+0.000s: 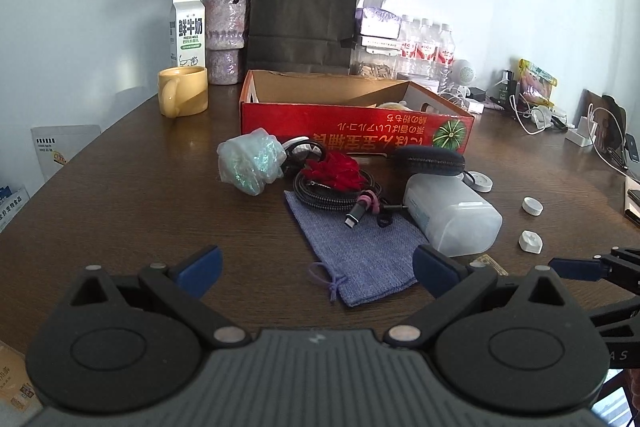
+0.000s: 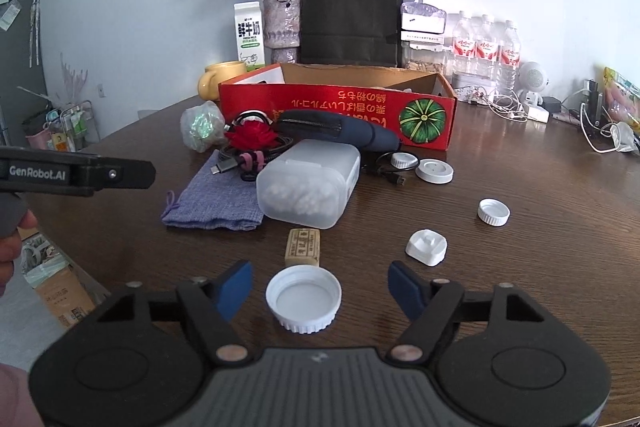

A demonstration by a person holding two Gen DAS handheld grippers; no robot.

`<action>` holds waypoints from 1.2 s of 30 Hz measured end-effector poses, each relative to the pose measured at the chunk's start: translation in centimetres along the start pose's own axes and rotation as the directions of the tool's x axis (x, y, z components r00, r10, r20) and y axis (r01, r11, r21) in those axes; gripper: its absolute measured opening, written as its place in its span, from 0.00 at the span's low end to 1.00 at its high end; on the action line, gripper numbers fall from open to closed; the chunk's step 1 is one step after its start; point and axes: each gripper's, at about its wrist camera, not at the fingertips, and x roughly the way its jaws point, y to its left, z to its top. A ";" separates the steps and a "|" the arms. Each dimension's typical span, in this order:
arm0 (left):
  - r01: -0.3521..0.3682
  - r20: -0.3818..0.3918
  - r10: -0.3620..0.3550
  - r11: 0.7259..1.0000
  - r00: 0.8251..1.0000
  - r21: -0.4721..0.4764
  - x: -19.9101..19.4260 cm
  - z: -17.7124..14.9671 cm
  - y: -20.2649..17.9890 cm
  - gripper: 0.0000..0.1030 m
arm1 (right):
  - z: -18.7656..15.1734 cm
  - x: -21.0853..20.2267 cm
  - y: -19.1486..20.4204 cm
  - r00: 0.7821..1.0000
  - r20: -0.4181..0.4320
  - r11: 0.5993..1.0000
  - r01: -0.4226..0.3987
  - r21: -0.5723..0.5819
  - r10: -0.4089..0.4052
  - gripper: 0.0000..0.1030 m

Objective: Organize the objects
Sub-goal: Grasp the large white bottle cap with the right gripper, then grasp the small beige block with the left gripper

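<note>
L wrist view: left gripper jaws spread, nothing between, over the pouch – soft limp cloth, prob best pinched at the drawstring end; the tub beside it looks light but slick. R wrist view: right gripper jaws apart w/ the cap between them on the table, pads not touching; cap is light, stiff, ribbed, so take it across the rim

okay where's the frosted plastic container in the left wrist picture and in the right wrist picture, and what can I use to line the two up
Left wrist view: the frosted plastic container lies right of centre, just beyond the left gripper's right fingertip.
Right wrist view: the container lies at centre, beyond the large white cap.
Shared landmark: the red cardboard box behind it, and the blue cloth pouch to its left in both.
</note>
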 end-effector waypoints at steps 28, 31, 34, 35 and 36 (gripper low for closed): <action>0.080 -0.103 -0.073 0.995 0.992 0.061 3.3 -0.6 -7.8 0.91 | 1.7 0.5 -4.9 0.997 0.077 0.997 0.001 -0.080 0.005 0.38; 0.093 -0.117 -0.085 0.993 0.989 0.071 3.8 -0.6 -9.1 0.84 | 1.8 0.6 -5.7 0.996 0.088 0.996 -0.005 -0.089 0.013 0.38; 0.106 -0.138 -0.095 0.991 0.986 0.080 4.3 -0.7 -10.4 0.81 | 2.0 0.7 -6.4 0.995 0.098 0.995 -0.016 -0.100 0.026 0.38; 0.107 -0.145 -0.094 0.991 0.985 0.084 4.5 -0.8 -10.8 0.81 | 2.0 0.7 -6.6 0.994 0.101 0.994 -0.021 -0.104 0.031 0.38; 0.109 -0.151 -0.095 0.990 0.984 0.086 4.7 -0.8 -11.1 0.80 | 2.0 0.8 -6.8 0.994 0.102 0.994 -0.026 -0.109 0.037 0.38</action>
